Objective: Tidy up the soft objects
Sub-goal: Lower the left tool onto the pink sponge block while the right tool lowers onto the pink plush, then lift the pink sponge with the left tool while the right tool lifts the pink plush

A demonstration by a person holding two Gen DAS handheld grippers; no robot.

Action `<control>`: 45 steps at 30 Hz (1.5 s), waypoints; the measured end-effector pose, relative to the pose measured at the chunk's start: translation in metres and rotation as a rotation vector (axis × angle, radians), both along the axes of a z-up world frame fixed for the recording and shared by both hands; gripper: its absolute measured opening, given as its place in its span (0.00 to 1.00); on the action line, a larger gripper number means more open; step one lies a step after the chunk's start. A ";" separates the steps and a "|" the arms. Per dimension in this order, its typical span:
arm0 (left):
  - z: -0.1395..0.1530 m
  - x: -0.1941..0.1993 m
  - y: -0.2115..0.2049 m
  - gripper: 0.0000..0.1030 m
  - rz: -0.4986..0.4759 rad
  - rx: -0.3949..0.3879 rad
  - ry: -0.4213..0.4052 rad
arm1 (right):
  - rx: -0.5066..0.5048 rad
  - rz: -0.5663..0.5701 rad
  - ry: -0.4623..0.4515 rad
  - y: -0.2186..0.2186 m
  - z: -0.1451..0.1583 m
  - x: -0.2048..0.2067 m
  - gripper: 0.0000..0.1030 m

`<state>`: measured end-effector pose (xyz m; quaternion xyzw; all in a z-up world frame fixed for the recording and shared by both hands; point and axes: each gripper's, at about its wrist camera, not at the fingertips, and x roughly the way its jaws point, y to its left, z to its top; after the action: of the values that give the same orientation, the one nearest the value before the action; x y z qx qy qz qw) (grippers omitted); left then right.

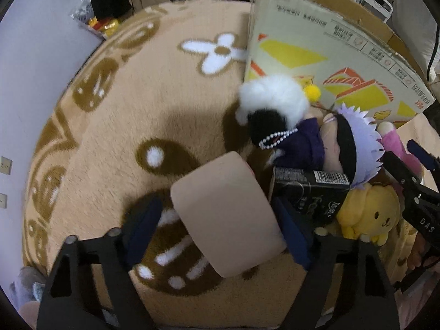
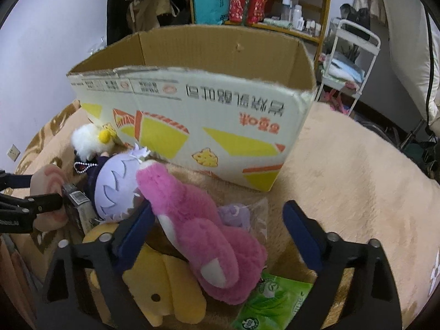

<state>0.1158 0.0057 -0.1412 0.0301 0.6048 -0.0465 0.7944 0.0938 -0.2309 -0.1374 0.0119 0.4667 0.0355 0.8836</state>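
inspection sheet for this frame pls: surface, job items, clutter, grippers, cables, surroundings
Surface: tan patterned plush blanket.
Job's things: open cardboard box standing on blanket; pink plush, yellow dog plush, lavender-haired doll, white fluffy charm piled before it; beige roll-shaped cushion.
Clutter: black carton, green packet, bagged purple item.
Grippers: left gripper jaws either side of cushion, contact unclear; right gripper open over pink plush.
Cables: black cable at far right.
Surroundings: shelf, white cart.
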 end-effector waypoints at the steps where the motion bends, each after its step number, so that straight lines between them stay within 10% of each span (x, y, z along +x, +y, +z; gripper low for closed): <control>1: -0.001 0.001 0.001 0.71 0.006 -0.025 0.010 | 0.008 0.005 0.006 0.000 -0.001 0.000 0.84; 10: -0.002 -0.001 0.001 0.47 0.007 -0.044 0.005 | 0.002 0.063 0.045 0.010 -0.005 -0.002 0.61; 23: 0.030 -0.022 0.004 0.43 0.004 -0.006 -0.131 | -0.023 -0.010 -0.078 0.006 0.039 -0.027 0.58; 26: 0.041 -0.030 0.002 0.43 -0.007 -0.009 -0.193 | -0.013 -0.025 -0.118 0.005 0.051 -0.034 0.38; 45: 0.097 -0.064 -0.006 0.43 -0.081 -0.047 -0.546 | 0.009 -0.051 -0.306 0.002 0.096 -0.062 0.35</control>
<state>0.0514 -0.0005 -0.0443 0.0471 0.3653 -0.0824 0.9260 0.0319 -0.2289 -0.0414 0.0219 0.3259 0.0166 0.9450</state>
